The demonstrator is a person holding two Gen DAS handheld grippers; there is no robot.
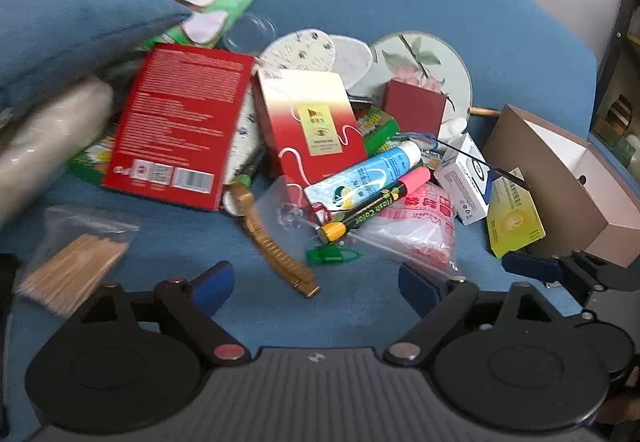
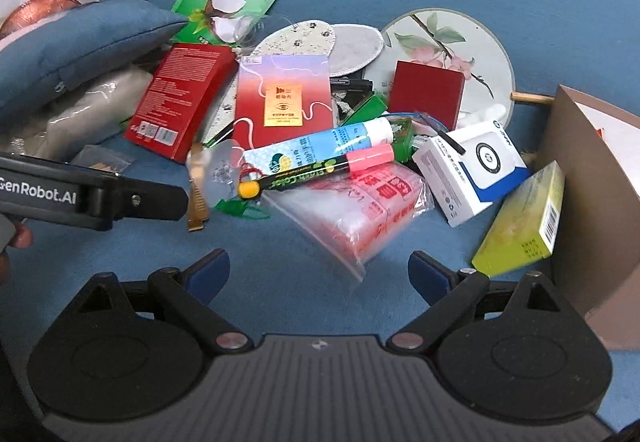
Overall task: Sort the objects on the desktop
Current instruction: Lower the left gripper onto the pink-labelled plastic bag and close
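Both grippers hang wide open w/ nothing held: left gripper (image 1: 316, 282) just short of the gold watch strap (image 1: 280, 246), right gripper (image 2: 320, 270) facing the red-print zip bag (image 2: 360, 209). Marker (image 2: 316, 167) lies across the bag's top edge, toothpaste tube (image 2: 320, 143) just behind it. Risk: tugging the slick bag could roll marker & tube off; heap's overlapped, so neighbours may shift.

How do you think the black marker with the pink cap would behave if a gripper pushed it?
The marker is a round barrel, so it would probably roll. It lies on a tube and a plastic bag, so it may slide off. It looks stiff.
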